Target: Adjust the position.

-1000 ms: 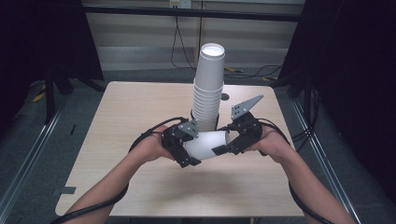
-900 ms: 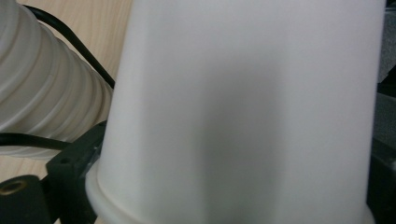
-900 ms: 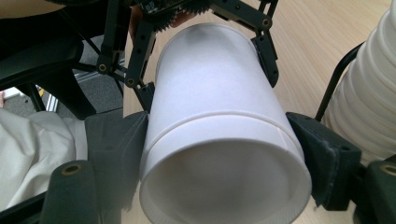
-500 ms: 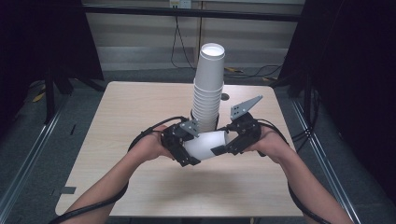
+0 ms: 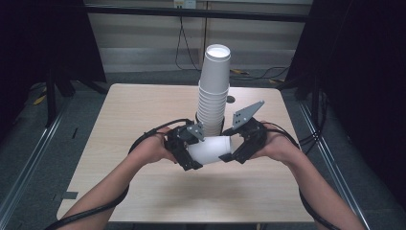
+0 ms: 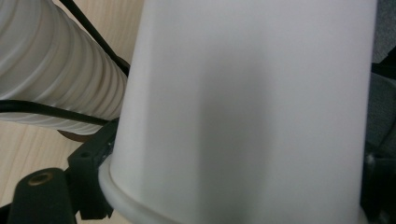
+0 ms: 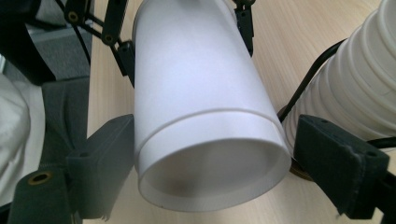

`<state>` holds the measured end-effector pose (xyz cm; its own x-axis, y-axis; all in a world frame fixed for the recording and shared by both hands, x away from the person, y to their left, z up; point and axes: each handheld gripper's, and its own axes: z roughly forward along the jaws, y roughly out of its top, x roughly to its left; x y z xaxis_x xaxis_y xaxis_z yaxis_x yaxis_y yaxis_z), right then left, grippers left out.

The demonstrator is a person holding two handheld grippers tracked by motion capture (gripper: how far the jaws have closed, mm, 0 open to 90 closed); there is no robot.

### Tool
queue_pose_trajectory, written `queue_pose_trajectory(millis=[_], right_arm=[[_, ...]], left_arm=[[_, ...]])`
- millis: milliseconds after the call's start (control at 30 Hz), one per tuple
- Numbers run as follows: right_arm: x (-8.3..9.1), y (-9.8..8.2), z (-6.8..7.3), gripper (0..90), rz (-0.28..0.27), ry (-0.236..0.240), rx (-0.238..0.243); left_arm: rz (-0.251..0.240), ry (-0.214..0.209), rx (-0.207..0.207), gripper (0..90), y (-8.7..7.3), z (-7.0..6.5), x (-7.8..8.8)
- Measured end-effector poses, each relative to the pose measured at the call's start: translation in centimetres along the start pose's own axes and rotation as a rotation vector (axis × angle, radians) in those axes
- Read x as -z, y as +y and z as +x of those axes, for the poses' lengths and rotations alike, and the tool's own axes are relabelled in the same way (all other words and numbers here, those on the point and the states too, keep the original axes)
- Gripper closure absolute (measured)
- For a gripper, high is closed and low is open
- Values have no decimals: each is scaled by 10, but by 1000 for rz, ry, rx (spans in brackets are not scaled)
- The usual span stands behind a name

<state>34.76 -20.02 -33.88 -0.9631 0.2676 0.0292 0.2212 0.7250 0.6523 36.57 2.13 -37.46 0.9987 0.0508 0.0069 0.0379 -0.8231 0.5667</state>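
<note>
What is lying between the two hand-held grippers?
In the high view, one white paper cup lies sideways between the left hand-held gripper and the right hand-held gripper.

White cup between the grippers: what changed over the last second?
The left gripper closed on the white cup at its rim end. The right gripper has just been opening; the cup's base end sits between its jaws, right pad clear of it. Hands, cup and cup stack stayed put.

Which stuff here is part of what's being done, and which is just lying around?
In the job:
white cup, held on its side
cup stack, upright behind it

Just lying about:
floor cables beyond the table
dark round spot on the tabletop
</note>
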Motion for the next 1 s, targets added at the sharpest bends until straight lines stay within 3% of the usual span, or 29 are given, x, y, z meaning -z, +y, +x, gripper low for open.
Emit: queue_pose_trajectory(millis=[200, 433, 467, 667, 1000], right_arm=[[-3, 8, 4, 138, 81, -23, 20], [-6, 12, 4, 154, 120, 0, 24], [-6, 13, 5, 149, 131, 7, 18], [-10, 15, 6, 157, 173, 10, 38], [-17, 18, 8, 176, 254, 17, 44]], left_arm=[[44, -4, -11, 128, 3, -1, -1], [71, 1, -8, 127, 7, -1, -1], [86, -1, -31, 127, 7, 0, 0], [126, 14, -41, 126, 11, -1, -3], [145, 9, -64, 125, 15, -2, -5]])
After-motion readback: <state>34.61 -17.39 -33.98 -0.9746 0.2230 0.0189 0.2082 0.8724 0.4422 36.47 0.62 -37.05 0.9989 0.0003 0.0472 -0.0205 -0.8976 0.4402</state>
